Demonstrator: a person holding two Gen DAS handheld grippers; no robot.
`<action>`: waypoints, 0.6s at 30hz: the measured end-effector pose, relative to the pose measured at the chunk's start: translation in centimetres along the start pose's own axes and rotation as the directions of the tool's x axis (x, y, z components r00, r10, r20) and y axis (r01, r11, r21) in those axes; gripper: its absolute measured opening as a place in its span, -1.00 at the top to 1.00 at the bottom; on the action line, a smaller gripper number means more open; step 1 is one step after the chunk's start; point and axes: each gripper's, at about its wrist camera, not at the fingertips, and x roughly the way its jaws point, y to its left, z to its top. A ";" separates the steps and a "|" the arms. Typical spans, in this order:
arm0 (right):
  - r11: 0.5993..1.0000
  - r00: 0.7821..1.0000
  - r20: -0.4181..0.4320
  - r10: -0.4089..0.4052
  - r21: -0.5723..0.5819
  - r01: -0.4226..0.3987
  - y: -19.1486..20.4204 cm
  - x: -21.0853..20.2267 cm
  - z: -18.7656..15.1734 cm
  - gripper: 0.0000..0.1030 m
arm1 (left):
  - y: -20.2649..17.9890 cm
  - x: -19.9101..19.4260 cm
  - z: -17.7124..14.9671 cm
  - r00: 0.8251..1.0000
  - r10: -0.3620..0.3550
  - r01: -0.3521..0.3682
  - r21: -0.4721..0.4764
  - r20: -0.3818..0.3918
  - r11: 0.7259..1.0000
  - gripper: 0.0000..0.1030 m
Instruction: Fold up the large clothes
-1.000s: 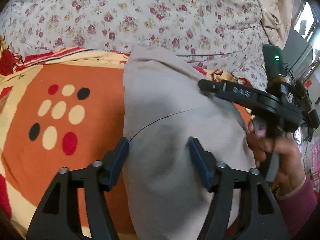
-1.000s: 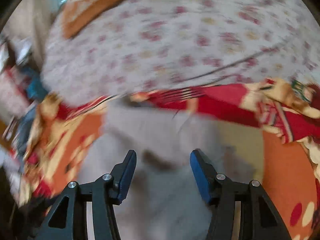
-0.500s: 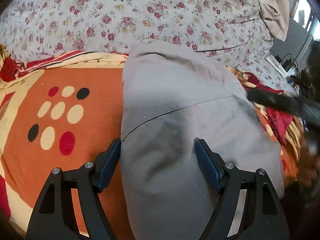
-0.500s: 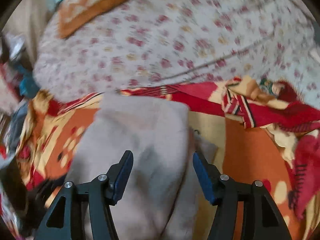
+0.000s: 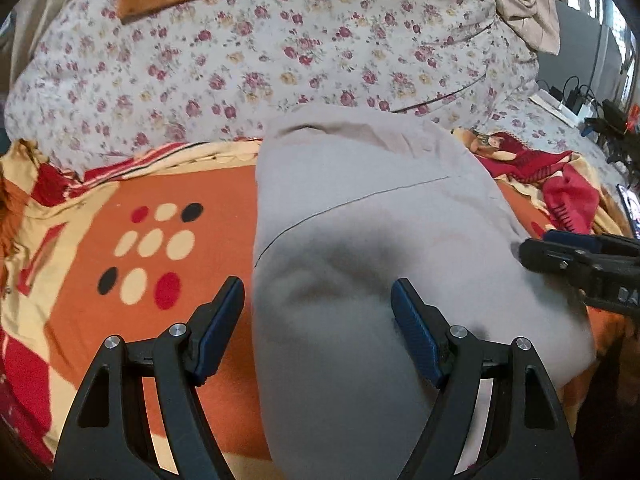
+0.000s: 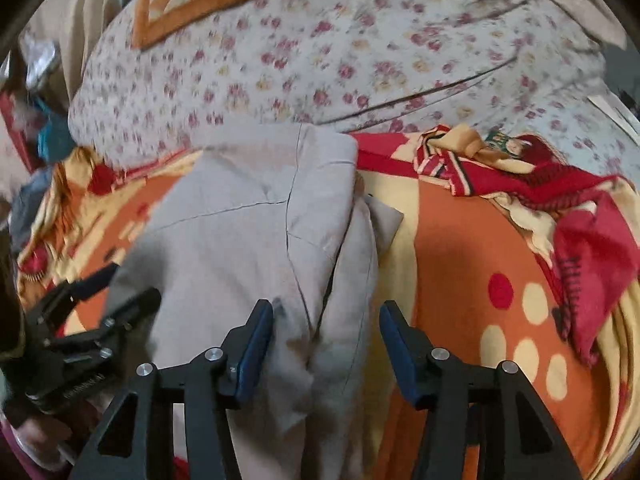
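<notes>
Since the earlier frame, the right gripper (image 5: pixel 532 246) has dropped from 3 o'clock to the 4 o'clock edge of the left wrist view, and more floral bedding is in view above. In the left wrist view, the left gripper (image 5: pixel 318 306) has its fingers (image 5: pixel 416 330) wide apart, clamped on nothing; the left edge of the grey garment (image 5: pixel 360 208) runs just inside the left finger, and the cloth fills the gap and extends toward 12 o'clock. In the right wrist view, the right gripper (image 6: pixel 326 338) has its fingers (image 6: pixel 256 340) apart and its jaws are closing; the garment's right folded edge (image 6: pixel 344 264) lies between them, with no visible pad contact. Both grippers point steeply down at the bed. The grey garment (image 6: pixel 240 240) lies folded lengthwise on the orange blanket (image 5: pixel 80 304), its far end touching the floral quilt (image 5: pixel 280 60). The left gripper (image 6: pixel 120 292) appears at 8 o'clock in the right wrist view.
</notes>
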 end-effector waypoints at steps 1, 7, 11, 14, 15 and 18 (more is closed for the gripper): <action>1.000 1.000 0.007 0.003 0.007 -0.003 0.3 -0.4 -0.3 -0.17 | -0.1 -0.2 0.0 1.000 0.003 -0.003 0.001 0.000 1.000 -0.48; 1.000 0.996 0.086 -0.016 0.003 0.015 2.1 -2.7 -2.1 -0.44 | -1.3 -1.8 -0.2 0.999 0.034 -0.035 0.040 0.021 0.999 -0.48; 0.994 0.979 0.179 -0.102 -0.014 0.107 2.6 -3.9 -2.7 -0.46 | -0.9 -2.7 -0.5 0.999 0.034 -0.034 -0.003 0.043 0.999 -0.48; 0.993 0.967 0.225 -0.116 0.013 0.116 2.4 -4.3 -2.8 -0.66 | -0.3 -2.9 -0.7 0.998 0.043 -0.042 -0.035 0.047 0.999 -0.48; 0.994 0.967 0.230 -0.112 0.024 0.110 2.3 -4.3 -2.9 -0.68 | 0.1 -2.9 -0.8 0.998 0.050 -0.048 -0.043 0.045 0.998 -0.48; 0.993 0.972 0.204 -0.115 0.015 0.115 2.6 -3.2 -3.0 -0.68 | 0.8 -2.6 -0.8 0.998 0.055 -0.052 -0.066 0.039 0.996 -0.48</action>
